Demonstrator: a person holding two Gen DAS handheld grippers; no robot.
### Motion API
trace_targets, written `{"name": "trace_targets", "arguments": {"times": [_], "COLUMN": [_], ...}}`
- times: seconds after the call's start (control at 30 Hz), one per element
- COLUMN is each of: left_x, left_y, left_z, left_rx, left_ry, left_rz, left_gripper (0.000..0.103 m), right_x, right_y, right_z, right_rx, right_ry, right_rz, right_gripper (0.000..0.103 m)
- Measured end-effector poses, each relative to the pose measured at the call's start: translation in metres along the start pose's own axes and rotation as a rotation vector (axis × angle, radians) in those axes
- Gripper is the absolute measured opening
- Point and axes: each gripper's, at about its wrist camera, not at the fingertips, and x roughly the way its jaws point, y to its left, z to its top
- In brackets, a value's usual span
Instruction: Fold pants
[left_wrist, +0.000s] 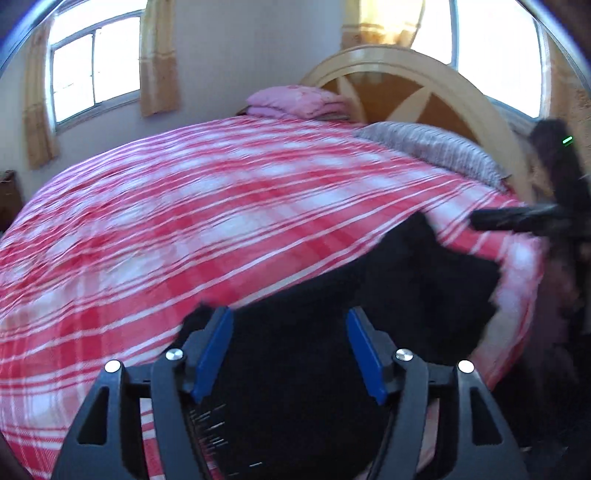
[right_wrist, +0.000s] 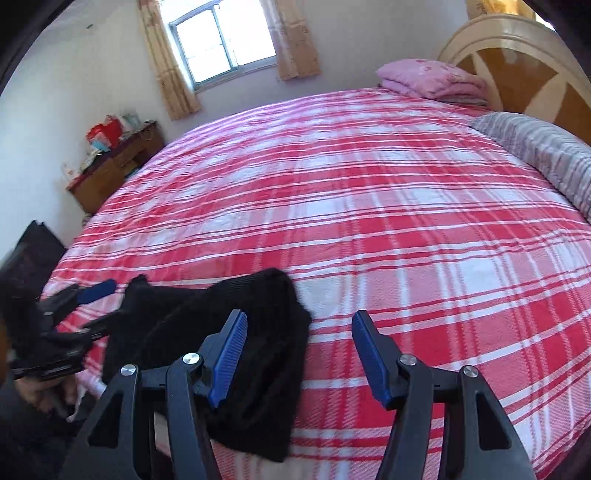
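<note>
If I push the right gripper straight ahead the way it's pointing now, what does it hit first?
Probably the red plaid bedspread. The right gripper is open, and between its fingers lies bare bedspread. The black pants lie under and beyond the left finger only, so they might brush it; depth is unclear.

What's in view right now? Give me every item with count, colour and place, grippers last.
pants: one, black, bunched at the near bed edge
bedspread: one, red and white plaid, covering the bed
folded blanket: one, pink, far corner by the headboard
pillow: one, grey striped, by the headboard
headboard: one, cream and brown, arched
windows: two, curtained
side cabinet: one, brown, cluttered, beyond the bed
left gripper: black, blue pads, open over the pants
right gripper: same, open, empty
</note>
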Motion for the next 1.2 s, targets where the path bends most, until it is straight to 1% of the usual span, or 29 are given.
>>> {"name": "trace_targets", "arguments": {"times": [0.1,0.17,0.2,0.23,0.27,0.3,0.33,0.4,0.47,0.53,0.63,0.7,0.77,0.8,0.9,0.97,1.0,1.03,1.13,1.2], "left_x": [0.013,0.016,0.015,0.015,0.016,0.017,0.019,0.023,0.026,0.023,0.016,0.017,0.022,0.025,0.044,0.057,0.059,0.059,0.055,0.044], "left_y": [0.025,0.038,0.042,0.046,0.049,0.051,0.051,0.057,0.062,0.067,0.078,0.087,0.092,0.093,0.092,0.090,0.090,0.091,0.098,0.099], "left_z": [-0.019,-0.026,-0.028,-0.029,-0.030,-0.032,-0.033,-0.041,-0.043,-0.044,-0.043,-0.037,-0.030,-0.028,-0.024,-0.023,-0.023,-0.022,-0.020,-0.022], "left_rx": [-0.037,-0.089,-0.107,-0.121,-0.128,-0.132,-0.136,-0.163,-0.194,-0.217,-0.254,-0.287,-0.289,-0.276,-0.232,-0.194,-0.182,-0.177,-0.208,-0.231], "left_ry": [0.033,0.035,0.027,0.021,0.016,0.011,0.012,0.022,0.029,0.018,-0.016,-0.020,-0.026,-0.033,0.021,0.059,0.052,0.047,0.043,0.017], "left_rz": [0.073,0.066,0.063,0.074,0.085,0.093,0.100,0.089,0.071,0.069,0.096,0.097,0.109,0.114,0.139,0.175,0.196,0.210,0.196,0.183], "left_gripper": [0.069,0.070,0.074,0.080,0.083,0.091,0.095,0.095,0.095,0.095,0.095,0.095,0.095,0.095,0.096,0.099,0.103,0.103,0.103,0.103], "right_x": [0.012,0.020,0.026,0.030,0.032,0.033,0.032,0.029,0.027,0.023,0.018,0.014,0.014,0.017,0.029,0.034,0.033,0.033,0.025,0.014], "right_y": [0.016,0.018,0.016,0.010,0.004,-0.006,-0.014,-0.020,-0.018,-0.018,-0.021,-0.024,-0.027,-0.027,-0.021,-0.018,-0.018,-0.018,-0.019,-0.014], "right_z": [-0.011,-0.021,-0.027,-0.032,-0.036,-0.039,-0.040,-0.040,-0.039,-0.037,-0.033,-0.030,-0.028,-0.028,-0.033,-0.036,-0.036,-0.035,-0.034,-0.031], "right_rx": [-0.045,-0.077,-0.093,-0.084,-0.062,-0.024,0.003,0.011,-0.008,-0.011,0.007,0.031,0.063,0.069,0.041,0.027,0.024,0.023,0.021,-0.006], "right_ry": [0.082,0.122,0.157,0.185,0.205,0.214,0.216,0.219,0.225,0.220,0.204,0.189,0.176,0.182,0.220,0.236,0.236,0.239,0.224,0.176], "right_rz": [-0.010,-0.055,-0.090,-0.100,-0.090,-0.049,-0.015,0.034,0.046,0.058,0.063,0.074,0.102,0.107,0.081,0.068,0.067,0.070,0.049,0.013], "right_gripper": [0.061,0.061,0.058,0.055,0.053,0.053,0.053,0.053,0.053,0.053,0.053,0.053,0.053,0.053,0.053,0.053,0.053,0.053,0.053,0.053]}}
